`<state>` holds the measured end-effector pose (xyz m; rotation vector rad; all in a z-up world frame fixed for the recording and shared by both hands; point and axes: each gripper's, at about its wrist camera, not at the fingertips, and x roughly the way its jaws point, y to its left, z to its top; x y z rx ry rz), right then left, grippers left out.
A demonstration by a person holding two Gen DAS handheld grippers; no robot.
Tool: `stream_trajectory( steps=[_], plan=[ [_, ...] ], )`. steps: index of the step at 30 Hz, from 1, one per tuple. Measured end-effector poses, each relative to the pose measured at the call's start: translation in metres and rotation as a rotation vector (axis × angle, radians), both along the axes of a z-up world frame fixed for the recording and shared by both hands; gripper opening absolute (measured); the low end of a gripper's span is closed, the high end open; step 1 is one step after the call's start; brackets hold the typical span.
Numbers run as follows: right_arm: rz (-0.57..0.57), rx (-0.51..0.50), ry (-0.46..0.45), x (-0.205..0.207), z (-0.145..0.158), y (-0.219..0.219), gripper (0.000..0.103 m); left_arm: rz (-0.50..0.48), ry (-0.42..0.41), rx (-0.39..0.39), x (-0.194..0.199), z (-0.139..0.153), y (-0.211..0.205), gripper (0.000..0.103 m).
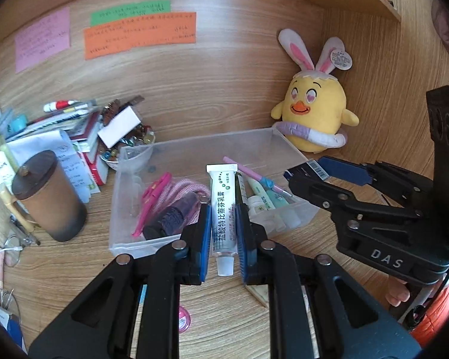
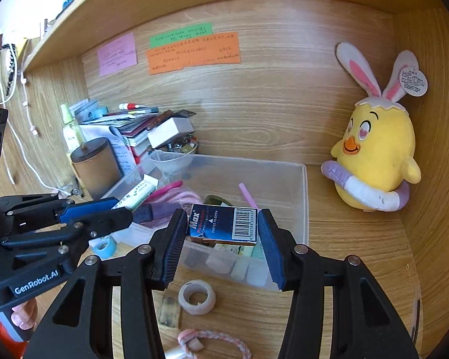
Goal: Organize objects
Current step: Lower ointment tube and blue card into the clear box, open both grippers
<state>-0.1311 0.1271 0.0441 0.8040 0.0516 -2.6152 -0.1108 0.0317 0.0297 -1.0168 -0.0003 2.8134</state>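
A: Wood desk nook, w/ sticky notes (image 2: 176, 51) upper left on the back wall and a plush chick (image 2: 374, 155) at right. Clear bin (image 1: 128, 239) mid-frame.

B: Grippers?

A: Left gripper (image 1: 223, 230) is clenched on a white tube (image 1: 223, 209), cap end toward the camera, held over the bin's near edge, lower centre of the left view. Right gripper (image 2: 223, 233) is clamped on a dark blue box (image 2: 224, 224) w/ a barcode, pads on both ends, over the bin's near wall, centre of the right view.

B: Progress?

A: Partway, I'd say. Bin already holds pink pens (image 1: 152, 197), a pink cord, small bottles etc. Neither held item is in yet.

B: What's left?

A: Both drops, prob. Then the loose bits on the desk at the bottom of the right view: a tape ring (image 2: 197, 297), a pink rope loop (image 2: 215, 344), a blue tape roll (image 2: 104, 246). Pile of books (image 2: 134, 131) at left, by the brown canister (image 2: 95, 167), looks untouched; can't tell if it counts.
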Motion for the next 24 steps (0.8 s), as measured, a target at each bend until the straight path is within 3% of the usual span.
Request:
stream_trajectory(
  steps=[10,24],
  plan=[
    [0.013,0.05,-0.085,-0.035,-0.022,-0.011,0.045,-0.007,-0.103,0.001,-0.037,-0.021,0.0,0.015],
    [0.013,0.067,-0.158,-0.055,-0.039,-0.016,0.046,-0.008,-0.148,0.016,-0.052,-0.028,-0.004,0.016]
  ],
)
